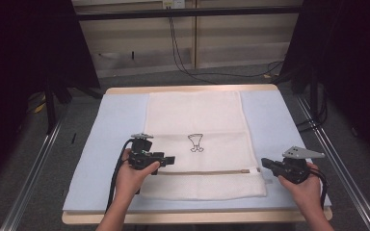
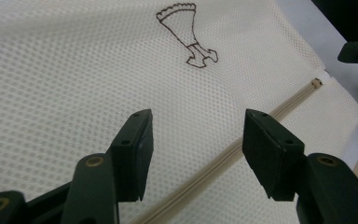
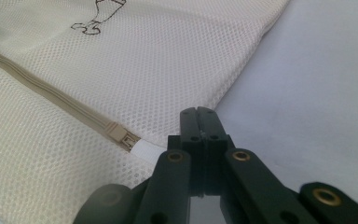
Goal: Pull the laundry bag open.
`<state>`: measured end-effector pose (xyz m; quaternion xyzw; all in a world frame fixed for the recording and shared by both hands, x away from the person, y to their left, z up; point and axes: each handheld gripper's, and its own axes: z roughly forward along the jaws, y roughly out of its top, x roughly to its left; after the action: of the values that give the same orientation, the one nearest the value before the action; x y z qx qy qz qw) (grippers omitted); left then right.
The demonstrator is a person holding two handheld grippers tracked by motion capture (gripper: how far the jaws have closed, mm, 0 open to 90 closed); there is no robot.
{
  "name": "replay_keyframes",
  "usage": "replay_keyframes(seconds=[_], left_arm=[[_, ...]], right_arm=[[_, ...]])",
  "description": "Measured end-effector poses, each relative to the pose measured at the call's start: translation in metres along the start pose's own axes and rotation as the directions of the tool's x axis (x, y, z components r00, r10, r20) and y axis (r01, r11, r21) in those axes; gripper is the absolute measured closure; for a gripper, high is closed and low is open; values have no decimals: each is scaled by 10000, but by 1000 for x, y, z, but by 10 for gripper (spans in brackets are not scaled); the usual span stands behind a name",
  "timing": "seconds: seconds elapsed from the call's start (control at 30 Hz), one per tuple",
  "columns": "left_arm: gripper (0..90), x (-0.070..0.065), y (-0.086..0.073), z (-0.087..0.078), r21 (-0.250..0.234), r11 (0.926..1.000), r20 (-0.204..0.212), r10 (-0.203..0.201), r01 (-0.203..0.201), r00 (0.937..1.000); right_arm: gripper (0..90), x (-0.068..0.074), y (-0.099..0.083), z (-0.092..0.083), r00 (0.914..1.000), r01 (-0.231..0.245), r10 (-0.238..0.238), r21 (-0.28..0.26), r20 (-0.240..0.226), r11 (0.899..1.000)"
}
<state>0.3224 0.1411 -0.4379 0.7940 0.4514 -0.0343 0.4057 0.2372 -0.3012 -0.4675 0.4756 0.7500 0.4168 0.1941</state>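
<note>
Mesh bag (image 1: 197, 139) flat; left gripper (image 2: 196, 140) jaws spread over zipper (image 2: 223, 156); right gripper (image 3: 199, 122) jaws pressed together, tips hiding bag edge.

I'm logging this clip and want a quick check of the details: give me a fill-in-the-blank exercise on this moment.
1. The cream mesh laundry bag lies flat on a light ____ mat.
2. The left hand-held gripper hovers over the bag with its jaws ____.
3. The right hand-held gripper has its jaws ____, beside the bag's edge.
4. The zipper pull sits at the bag's ____ end in the high view.

Missing words: blue; open; shut; right
</note>
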Motion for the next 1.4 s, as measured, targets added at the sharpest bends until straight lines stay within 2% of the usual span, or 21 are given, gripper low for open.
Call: replay_keyframes(seconds=[0.07, 0.13, 0.17, 0.2, 0.23, 0.27, 0.3, 0.33, 0.4, 0.47, 0.53, 0.67, 0.77, 0.8, 0.83, 0.9, 0.97, 1.0, 1.07, 1.17, 1.4], left_arm=[[433, -4, 1, 5, 254, 9996, 55, -104, 103, 9999], [431, -10, 2, 11, 420, 9986, 328, -329, 315, 9989], [438, -16, 2, 17, 401, 9973, 747, -648, 619, 9951], [439, -16, 2, 17, 401, 9973, 747, -648, 619, 9951], [439, -21, 3, 21, 515, 9953, 867, -864, 822, 9925], [474, -28, 5, 27, 651, 9937, 968, -976, 916, 9905], [485, -31, 6, 30, 645, 9937, 1140, -991, 922, 9885], [496, -34, 6, 32, 647, 9926, 1244, -1099, 1025, 9861], [514, -38, 7, 36, 645, 9926, 1279, -1101, 1025, 9857], [518, -45, 9, 43, 667, 9907, 1429, -1269, 1183, 9816], [545, -54, 11, 51, 724, 9910, 1441, -1222, 1127, 9820], [554, -62, 13, 61, 781, 9922, 1504, -1080, 971, 9827], [557, -69, 14, 69, 868, 9891, 1751, -1325, 1187, 9756], [557, -72, 15, 72, 1035, 9906, 1765, -1065, 892, 9785], [559, -74, 16, 74, 1113, 9905, 1756, -992, 804, 9794], [558, -80, 17, 78, 1084, 9899, 1848, -1100, 910, 9766], [559, -86, 19, 84, 1273, 9879, 1949, -1123, 884, 9744], [559, -87, 20, 87, 1396, 9872, 1947, -1032, 766, 9754], [560, -92, 22, 93, 1528, 9848, 2043, -1132, 826, 9723], [567, -97, 23, 100, 1690, 9832, 2070, -1044, 695, 9728], [589, -104, 24, 114, 1832, 9802, 2021, -1120, 747, 9729]], right_arm=[[900, 2, -1, 1, 10000, 44, -44, 89, -44, 10000], [900, 2, -3, 2, 10000, 16, -17, 287, 25, 9996], [900, 1, -3, 4, 9999, -57, 53, 331, 124, 9994], [900, 1, -3, 4, 9999, -57, 53, 331, 124, 9994], [891, 1, -4, 5, 9997, -229, 227, 228, 88, 9995], [849, 1, -5, 6, 9984, -529, 528, -22, -225, 9986], [845, 2, -5, 7, 9981, -561, 558, -115, -255, 9984], [845, 4, -5, 6, 9979, -609, 609, -3, -234, 9981], [840, 6, -5, 8, 9990, -396, 400, 186, -195, 9990], [849, 7, -5, 8, 9991, -377, 381, 254, -188, 9990], [900, 8, -5, 10, 9995, -87, 100, 440, -307, 9990], [900, 10, -6, 10, 9994, 109, -90, 572, -330, 9983], [900, 12, -5, 11, 9990, 198, -174, 575, -421, 9981], [900, 13, -5, 12, 9988, 262, -237, 601, -423, 9979], [900, 13, -5, 12, 9987, 276, -246, 682, -436, 9973], [900, 13, -5, 12, 9988, 233, -203, 684, -445, 9974], [900, 13, -5, 13, 9985, 347, -316, 710, -444, 9969], [900, 13, -5, 13, 9985, 347, -316, 710, -444, 9969], [900, 14, -6, 13, 9984, 419, -389, 745, -411, 9963], [900, 13, -6, 14, 9980, 482, -450, 760, -435, 9959], [900, 16, -7, 16, 9971, 720, -695, 938, -302, 9930]])
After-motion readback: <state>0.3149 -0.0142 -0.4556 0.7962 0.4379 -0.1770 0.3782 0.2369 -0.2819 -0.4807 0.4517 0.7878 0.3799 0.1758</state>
